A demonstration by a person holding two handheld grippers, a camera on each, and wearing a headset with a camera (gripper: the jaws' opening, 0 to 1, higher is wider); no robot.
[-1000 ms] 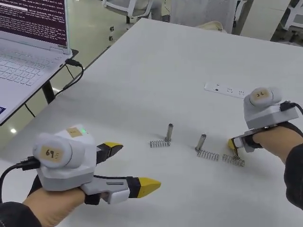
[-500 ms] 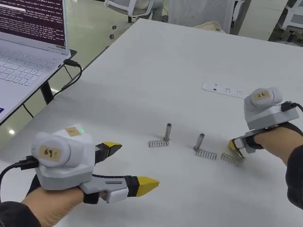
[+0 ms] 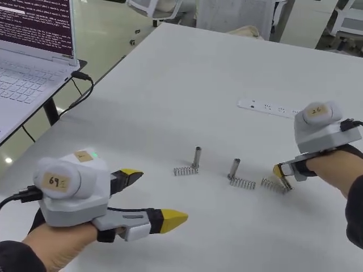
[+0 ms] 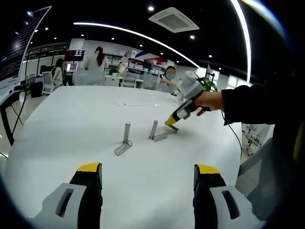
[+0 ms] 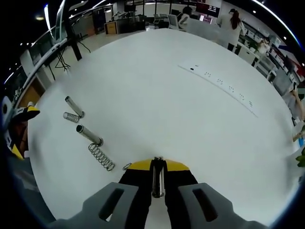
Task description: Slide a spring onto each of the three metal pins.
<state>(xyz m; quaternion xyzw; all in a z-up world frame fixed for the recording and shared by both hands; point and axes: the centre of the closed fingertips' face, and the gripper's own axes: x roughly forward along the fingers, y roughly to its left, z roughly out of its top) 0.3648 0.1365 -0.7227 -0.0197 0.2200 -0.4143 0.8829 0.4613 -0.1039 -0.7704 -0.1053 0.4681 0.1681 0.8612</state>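
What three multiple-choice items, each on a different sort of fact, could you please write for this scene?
1. Where does the long white power strip lie? A. Beyond the two upright metal pins, farther from the person. B. At the near edge. C. On the floor.
2. How many coiled metal springs lie on the white table? A. One. B. Three. C. Six.
3. How does the right gripper hold its jaws? A. Wide open, empty. B. Shut on a spring. C. Shut on a slim metal pin.
Answers: A, it lies past both pins; B, three lie near them; C, the right gripper view shows it clamped.
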